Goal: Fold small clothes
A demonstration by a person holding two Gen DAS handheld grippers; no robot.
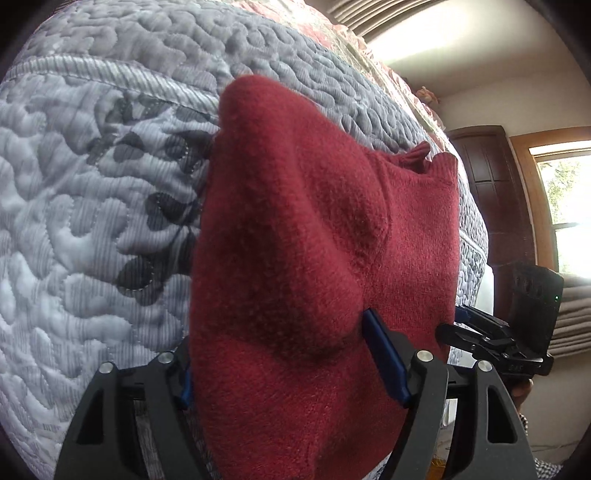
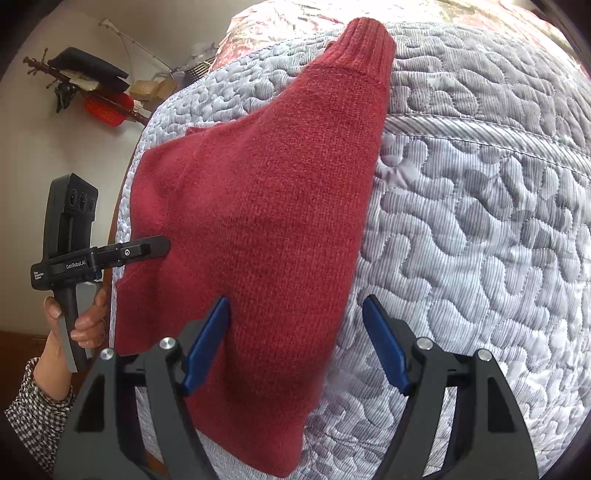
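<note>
Left gripper [image 1: 291, 354]: two black arms with blue pads, nearest the left wrist lens; jaws spread wide, a raised bulge of red knit sitting between them; left pad mostly hidden behind the cloth, so a firm pinch cannot be confirmed.
Right gripper [image 2: 295, 343]: jaws spread apart; left blue pad [image 2: 207, 343] seen against the sweater, right pad over bare quilt; nothing pinched.
Sweater [image 2: 266, 206]: one, small, red knit; laid on the quilt near its edge; one ribbed cuff [image 2: 365, 48] pointed away from the right wrist lens; ribbed neck opening [image 1: 424, 158] seen from the left wrist view.
Quilt [image 2: 480, 221]: one, grey-white, squiggle stitching, dark leaf print [image 1: 155, 206] on one part; spread under the whole sweater.
Floral bedding [image 2: 295, 14]: one pink patterned piece beyond the quilt.
Grippers counted: two, each also seen from the other's camera; left gripper's tip is seen at the sweater's left edge in the right wrist view.
Hand [image 2: 81, 317]: one seen, wrapped around the left gripper's handle; checked sleeve [image 2: 33, 398] below it.
Window [image 1: 565, 206]: one, bright, wood frame.
Dark cabinet [image 1: 491, 192]: one, beside the window.
Wall clutter [image 2: 92, 85]: several dark and red items, too unclear to be counted.
</note>
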